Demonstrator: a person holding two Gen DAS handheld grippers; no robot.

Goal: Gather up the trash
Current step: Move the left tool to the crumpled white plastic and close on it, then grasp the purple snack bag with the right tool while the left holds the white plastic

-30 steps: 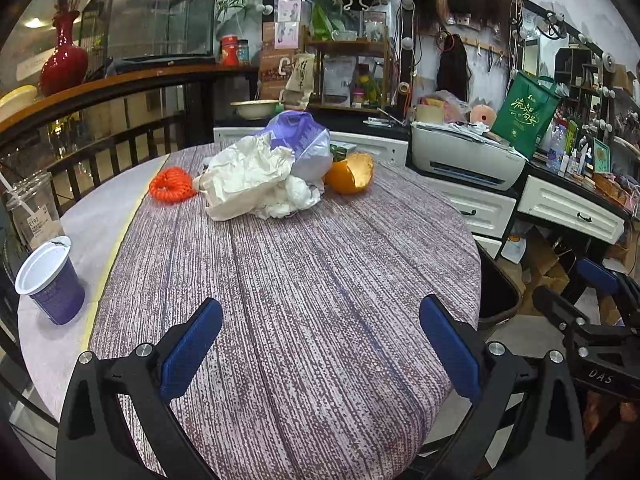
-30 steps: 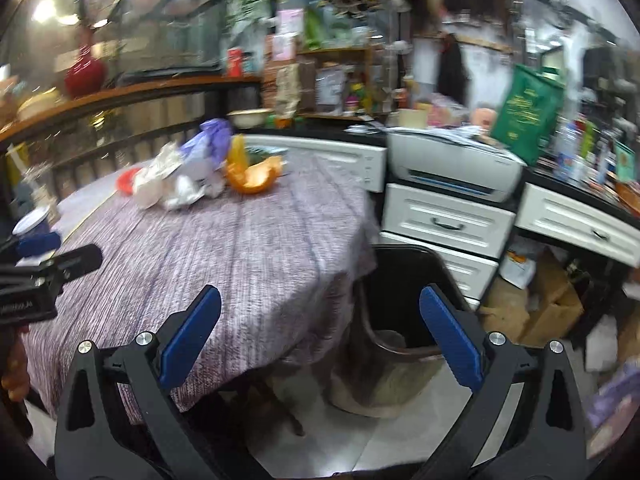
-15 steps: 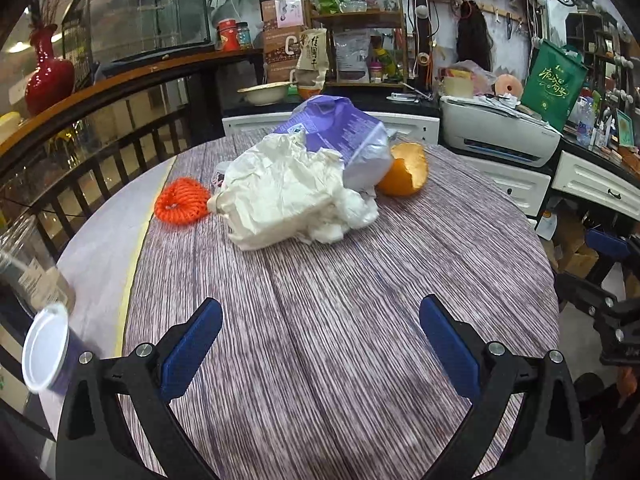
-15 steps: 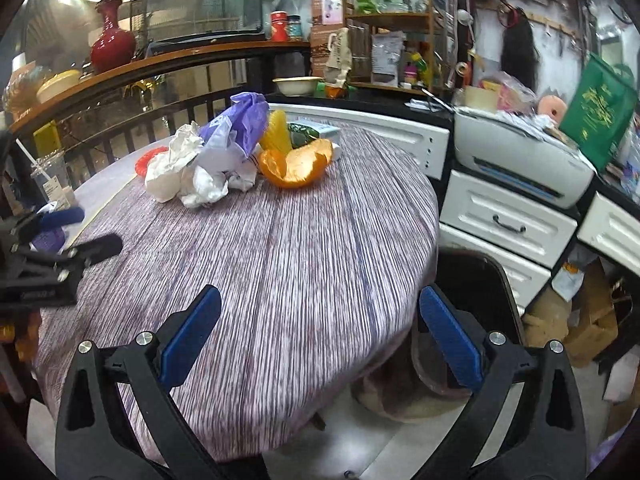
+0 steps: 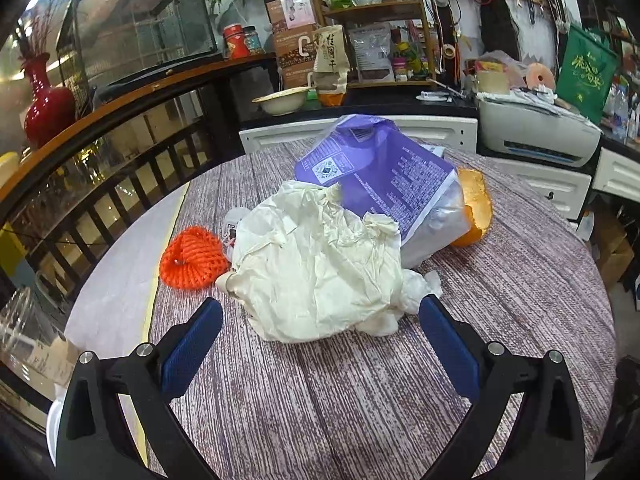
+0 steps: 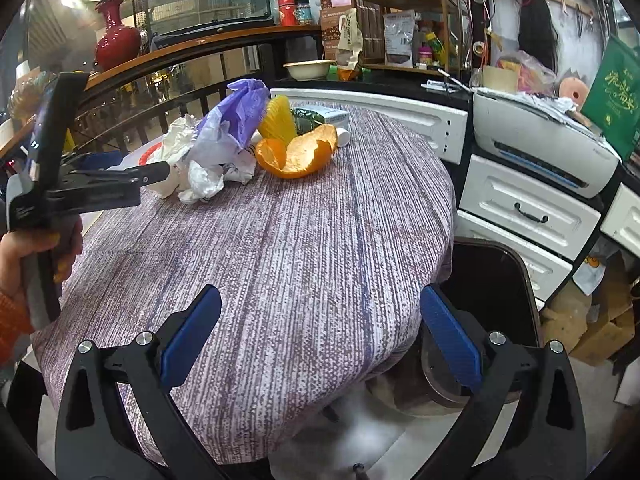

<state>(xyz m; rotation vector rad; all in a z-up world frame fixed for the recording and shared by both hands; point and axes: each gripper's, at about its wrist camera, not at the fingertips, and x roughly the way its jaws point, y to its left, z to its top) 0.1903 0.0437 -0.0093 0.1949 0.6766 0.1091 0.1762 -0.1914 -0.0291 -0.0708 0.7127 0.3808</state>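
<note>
- Left gripper (image 5: 320,322): jaws spread wide, empty, level with the near edge of the crumpled cream paper (image 5: 316,272); its blue pads flanked the wad without touching it.
- Right gripper (image 6: 320,326): jaws spread wide, empty, held over the near right edge of the table, well apart from the rubbish.
- Trash heap, far left part of the table: the cream paper at the front; a purple printed bag (image 5: 384,176) leaning over it from behind; orange peel (image 6: 298,156) to the right of the bag; an orange foam fruit net (image 5: 192,258) to the left; white tissue scraps (image 6: 200,180) at the near edge of the heap.
- Step in hand (a judgement): approach to the first pick, nothing collected yet. Next move called for advancing the left jaws round the paper and closing; the wad looked light and springy, so a deep bite would suit.
- Destination: dark waste bin (image 6: 496,280) on the floor, just beside the table's right edge.
- Surface: round table under a purple-and-white woven cloth (image 5: 360,400); a bare pale margin at left.
- Room: cluttered shop interior; white drawers, printer (image 6: 548,148), wooden shelf of packets, red vase (image 6: 116,40) on a curved rail.
</note>
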